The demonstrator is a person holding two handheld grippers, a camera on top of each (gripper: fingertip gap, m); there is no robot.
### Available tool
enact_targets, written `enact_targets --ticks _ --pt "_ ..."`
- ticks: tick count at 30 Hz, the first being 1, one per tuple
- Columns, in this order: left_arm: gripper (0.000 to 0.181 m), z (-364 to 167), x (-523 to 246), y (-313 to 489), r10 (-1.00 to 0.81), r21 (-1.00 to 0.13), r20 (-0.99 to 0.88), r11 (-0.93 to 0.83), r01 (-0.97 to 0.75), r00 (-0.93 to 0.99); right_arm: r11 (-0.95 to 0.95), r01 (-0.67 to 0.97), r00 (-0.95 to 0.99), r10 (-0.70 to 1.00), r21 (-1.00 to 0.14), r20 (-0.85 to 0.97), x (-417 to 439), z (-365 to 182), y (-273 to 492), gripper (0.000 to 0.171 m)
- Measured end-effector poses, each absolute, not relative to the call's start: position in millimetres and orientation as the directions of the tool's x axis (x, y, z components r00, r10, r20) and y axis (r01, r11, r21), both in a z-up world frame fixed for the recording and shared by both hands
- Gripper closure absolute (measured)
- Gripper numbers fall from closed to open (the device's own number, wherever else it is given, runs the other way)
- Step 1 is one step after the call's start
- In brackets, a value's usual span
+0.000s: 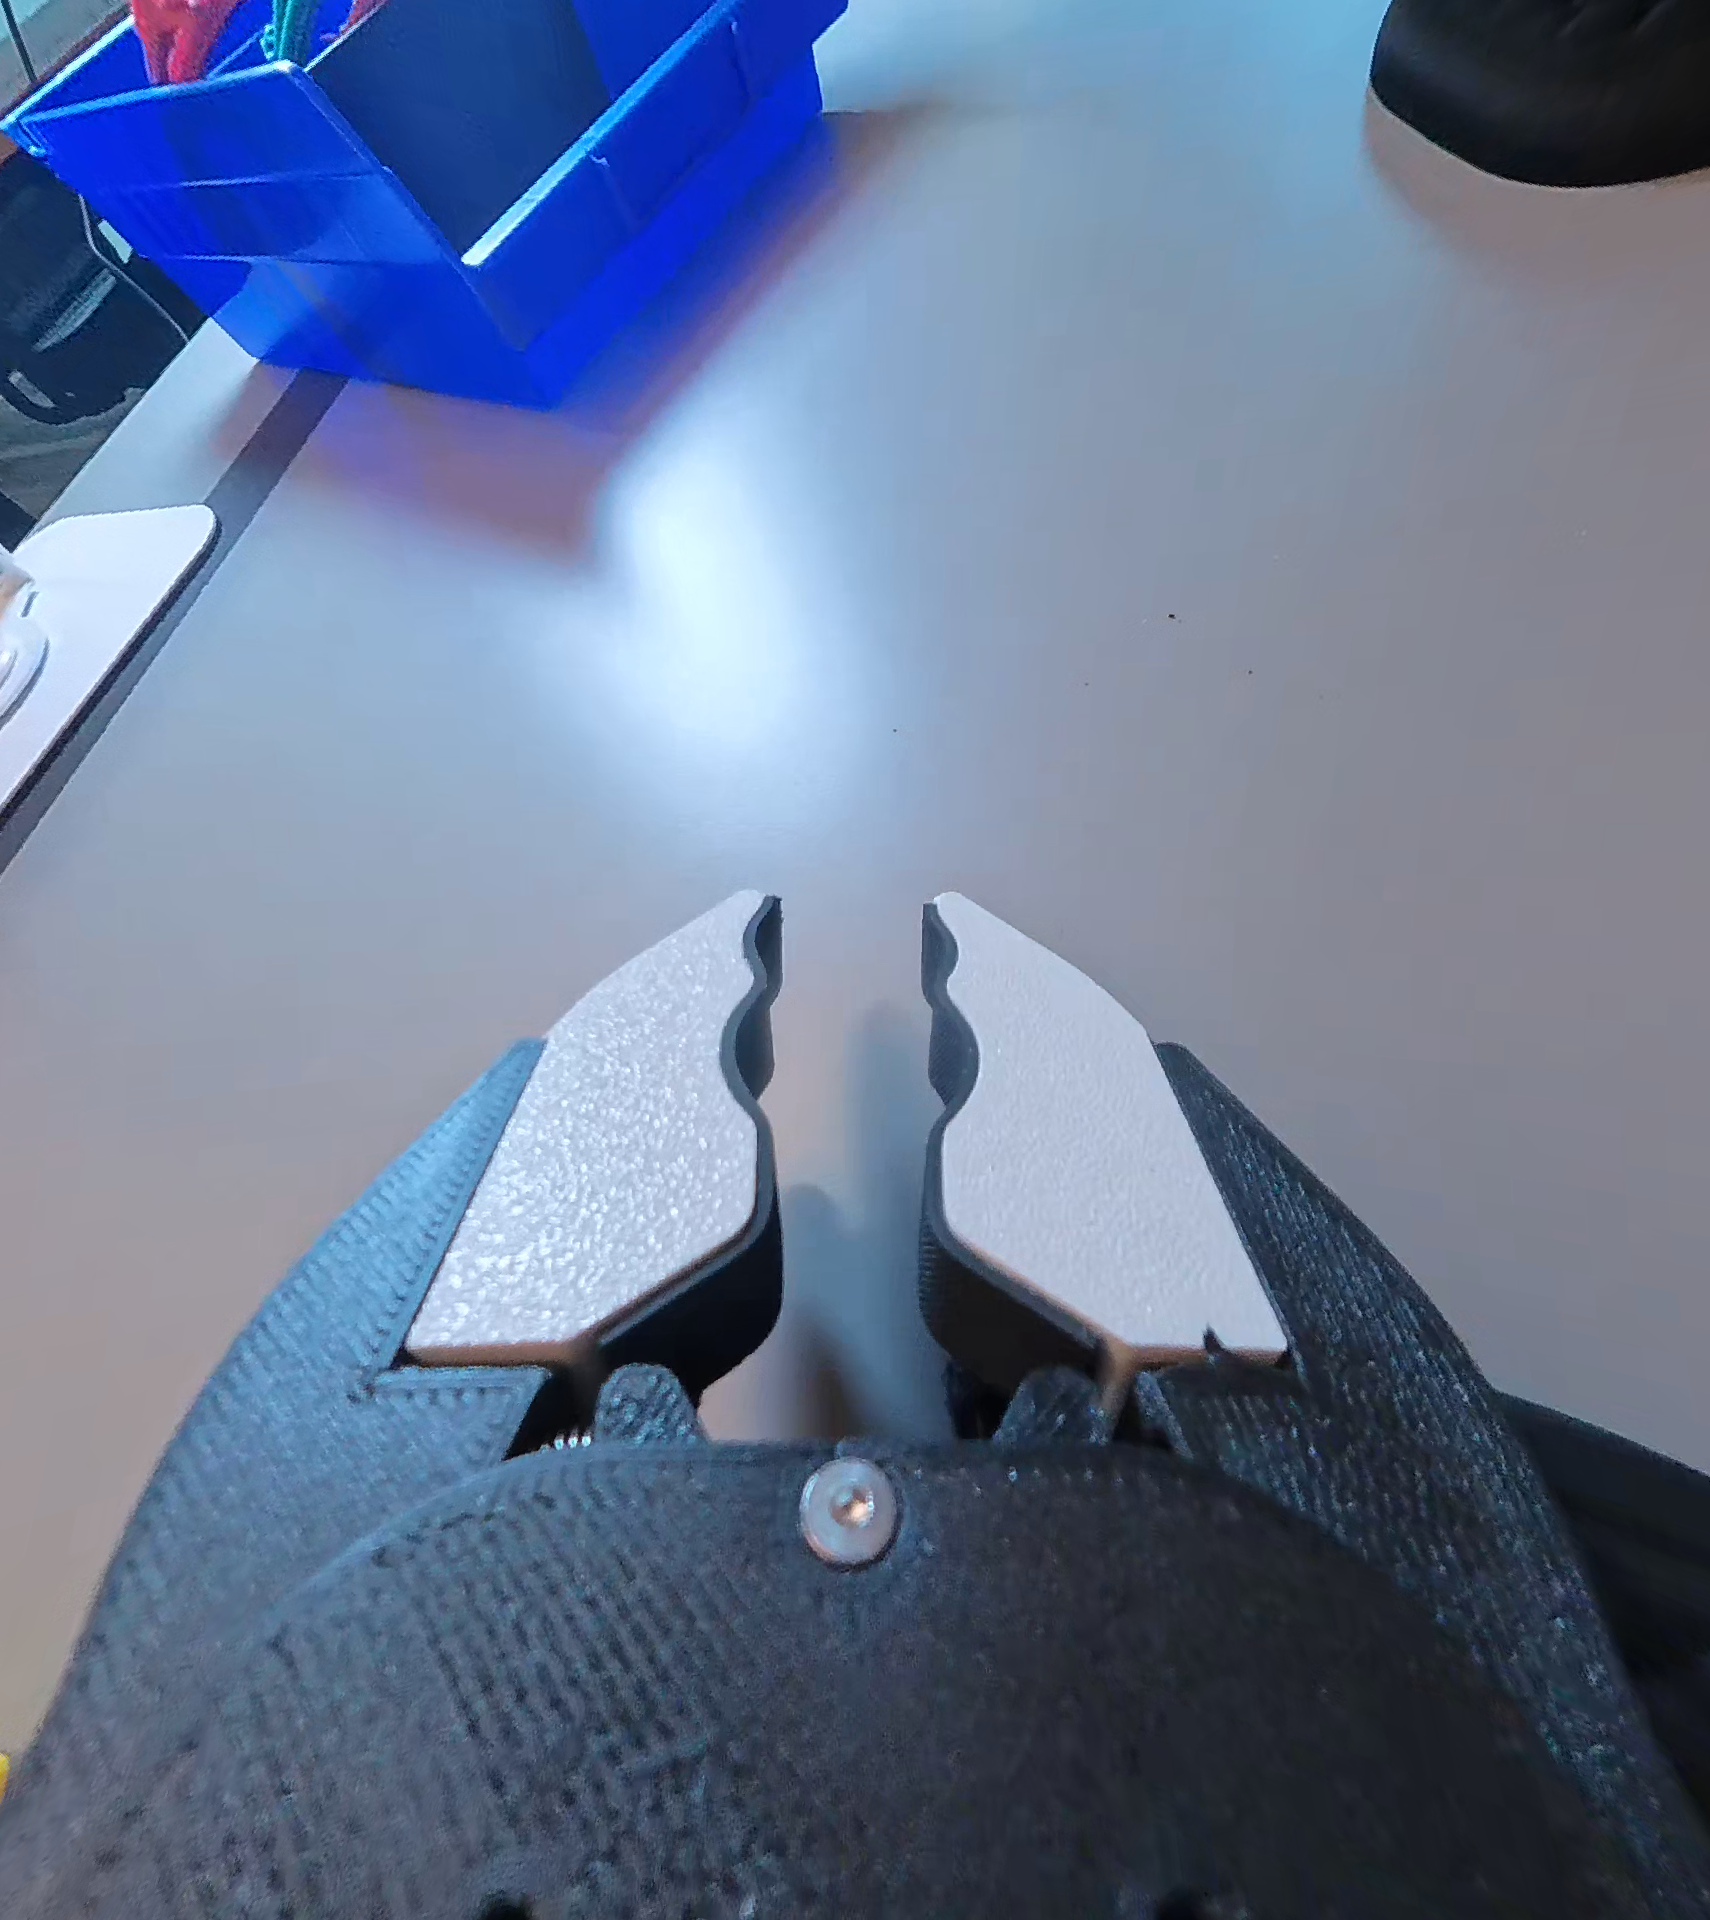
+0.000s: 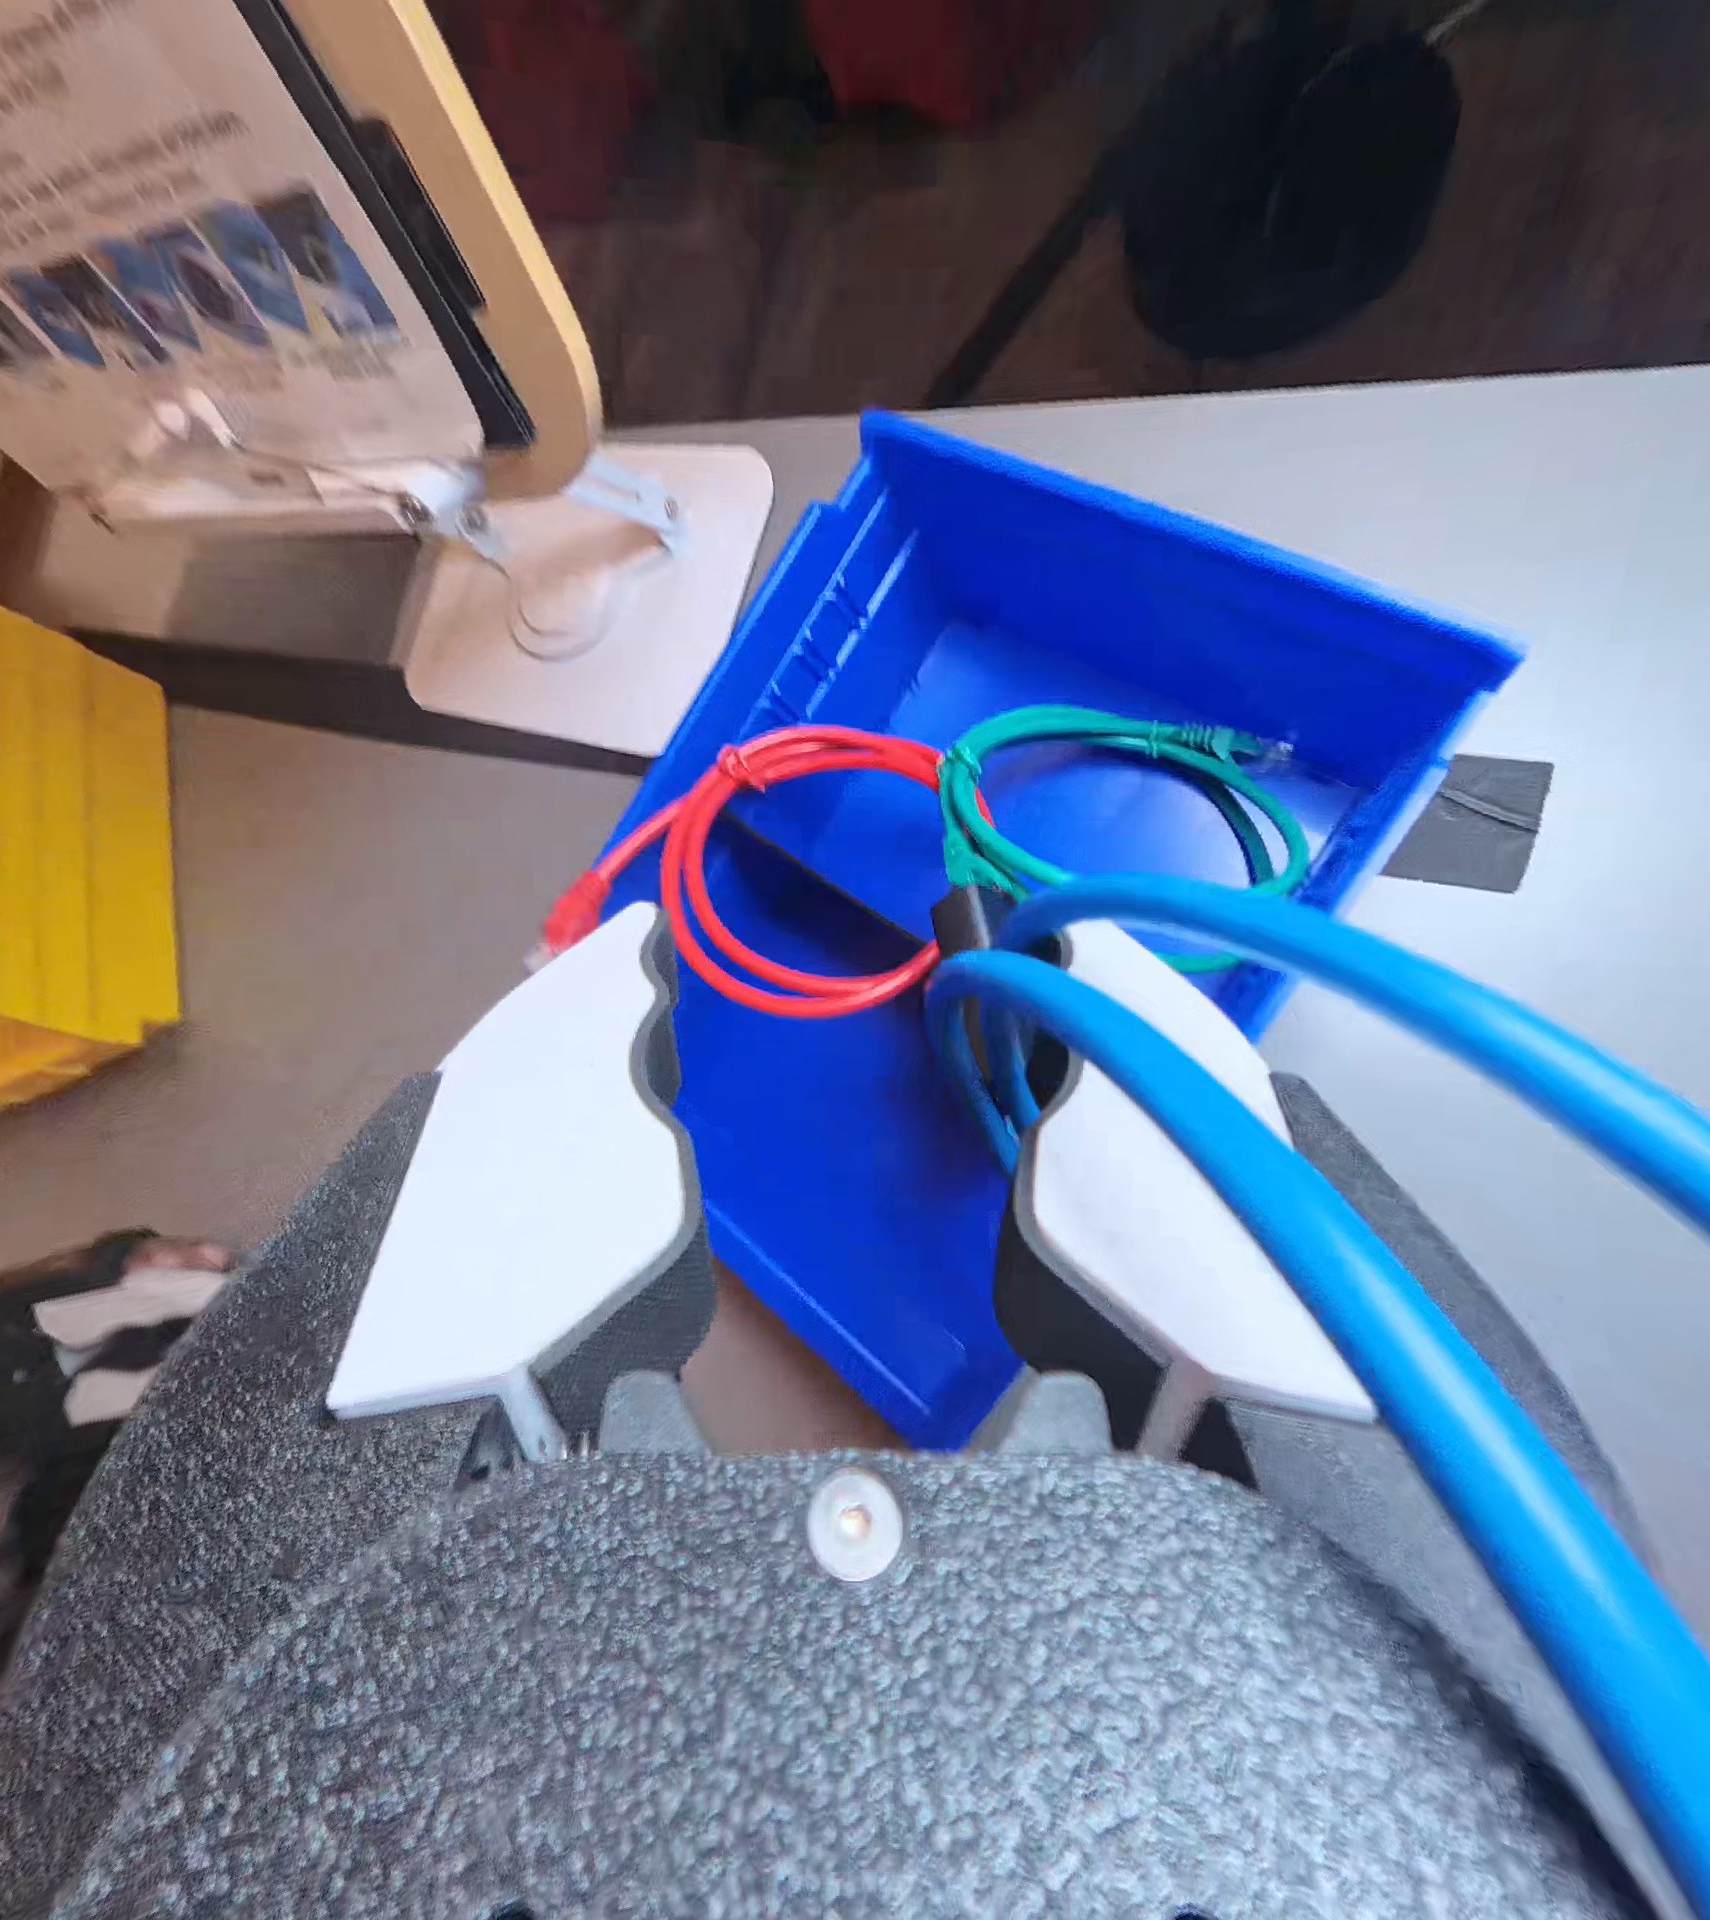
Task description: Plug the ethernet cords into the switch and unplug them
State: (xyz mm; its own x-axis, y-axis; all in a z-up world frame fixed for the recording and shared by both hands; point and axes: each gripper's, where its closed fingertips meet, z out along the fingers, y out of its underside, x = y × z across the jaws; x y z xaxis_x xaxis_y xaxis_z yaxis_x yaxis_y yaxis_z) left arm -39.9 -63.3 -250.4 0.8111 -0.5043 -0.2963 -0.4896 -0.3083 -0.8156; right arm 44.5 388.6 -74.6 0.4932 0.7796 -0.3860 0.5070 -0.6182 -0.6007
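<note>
Right gripper (image 2: 856, 935) jaws spread wide above blue bin (image 2: 1090, 582), blue cord (image 2: 1402, 1195) draped over finger; left gripper (image 1: 851, 925) parted, empty. Shake cord clear first.

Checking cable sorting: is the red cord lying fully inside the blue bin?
No, the red cord drapes over the blue bin wall, its plug hanging outside.
</note>
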Motion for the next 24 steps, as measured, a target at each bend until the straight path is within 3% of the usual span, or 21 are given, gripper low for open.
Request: enact_targets --ticks 7,11,18,24 --pt "0.156 -254.9 -37.6 -63.8 -0.529 -0.8 -0.291 -0.322 -0.506 0.797 -0.457 0.85 0.433 0.889 -0.263 -0.147 105.3 -100.0 360.8 0.11" --pt "0.156 -253.7 -37.0 -64.5 -0.53 -0.803 -0.3 -0.309 -0.51 0.793 -0.352 0.918 0.328 0.933 -0.183 -0.15 118.1 -86.2 337.5 0.112" --pt "0.156 -255.7 -35.8 -65.0 -0.539 -0.794 -0.304 -0.312 -0.521 0.785 -0.221 0.917 0.156 0.965 -0.332 -0.211 103.9 -40.6 321.4 0.123" --pt "0.156 -257.4 -37.2 -64.1 -0.533 -0.788 -0.306 -0.324 -0.524 0.789 -0.144 0.873 -0.004 0.953 -0.467 -0.301 72.8 -0.6 314.0 0.145"
